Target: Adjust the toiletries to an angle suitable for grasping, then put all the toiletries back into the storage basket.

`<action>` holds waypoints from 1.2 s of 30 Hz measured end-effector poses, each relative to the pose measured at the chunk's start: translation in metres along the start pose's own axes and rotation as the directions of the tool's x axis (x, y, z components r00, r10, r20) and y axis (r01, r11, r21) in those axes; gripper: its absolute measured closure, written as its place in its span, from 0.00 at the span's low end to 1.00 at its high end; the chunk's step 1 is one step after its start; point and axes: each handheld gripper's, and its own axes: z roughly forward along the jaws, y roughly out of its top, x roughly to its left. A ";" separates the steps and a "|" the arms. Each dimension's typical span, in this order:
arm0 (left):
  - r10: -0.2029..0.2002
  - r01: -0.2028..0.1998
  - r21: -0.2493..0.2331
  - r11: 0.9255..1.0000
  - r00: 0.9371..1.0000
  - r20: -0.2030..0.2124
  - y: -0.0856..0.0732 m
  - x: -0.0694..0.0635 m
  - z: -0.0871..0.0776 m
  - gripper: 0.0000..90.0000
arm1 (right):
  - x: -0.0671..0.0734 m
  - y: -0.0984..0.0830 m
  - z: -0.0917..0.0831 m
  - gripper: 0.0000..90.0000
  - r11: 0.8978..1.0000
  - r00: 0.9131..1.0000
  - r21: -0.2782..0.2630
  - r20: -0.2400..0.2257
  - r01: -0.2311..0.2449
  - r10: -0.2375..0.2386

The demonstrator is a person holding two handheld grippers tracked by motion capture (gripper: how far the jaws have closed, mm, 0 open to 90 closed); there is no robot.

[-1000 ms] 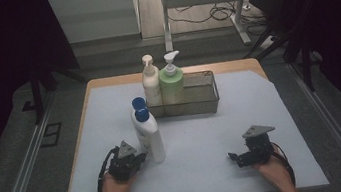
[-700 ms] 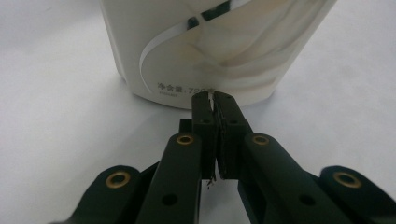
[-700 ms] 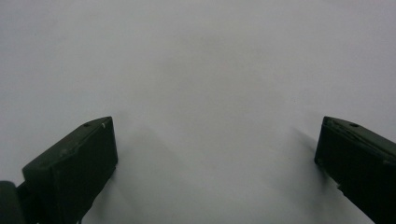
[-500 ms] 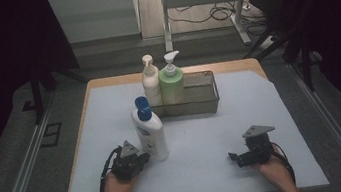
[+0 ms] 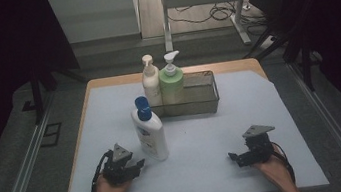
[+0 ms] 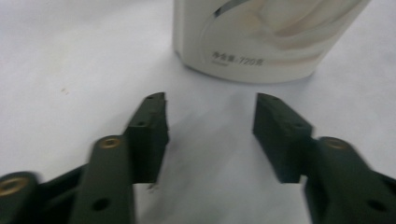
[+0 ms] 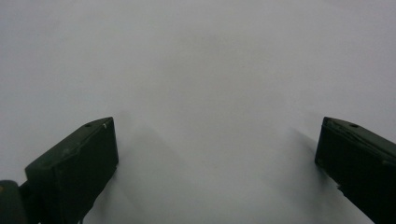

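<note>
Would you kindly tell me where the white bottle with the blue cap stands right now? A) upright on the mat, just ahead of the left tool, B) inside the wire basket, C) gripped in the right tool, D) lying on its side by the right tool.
A: the white bottle with the blue cap stands upright on the mat, ahead of the left tool, whose jaws are apart and off it.

bottle (image 5: 149, 132) on mat (image 5: 272, 112) | front-left of basket (image 5: 200, 103) | 2 pump btls (image 5: 162, 79) in basket

You see a white bottle (image 5: 150, 134) with a blue cap and a grey-and-cream swirl label. The pump bottles are cream (image 5: 151, 84) and green (image 5: 172, 84). The counter (image 5: 242, 116) cover is pale blue-grey with a tan wooden edge; the basket (image 5: 200, 103) is dark grey mesh.
</note>
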 end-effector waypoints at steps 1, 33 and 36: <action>-0.006 0.006 0.001 1.000 1.000 -0.006 -0.001 0.001 -0.001 0.43 | 0.000 0.000 0.000 0.00 1.000 1.000 0.000 0.001 0.004 -0.004; -0.072 0.074 0.024 0.997 0.994 -0.082 -0.018 0.014 0.002 0.14 | 0.024 0.021 -0.002 0.00 0.997 0.993 -0.025 -0.089 0.070 -0.072; -0.072 0.075 0.024 0.997 0.994 -0.082 -0.018 0.014 0.002 0.14 | 0.028 0.025 -0.002 0.00 0.997 0.992 -0.026 -0.105 0.072 -0.075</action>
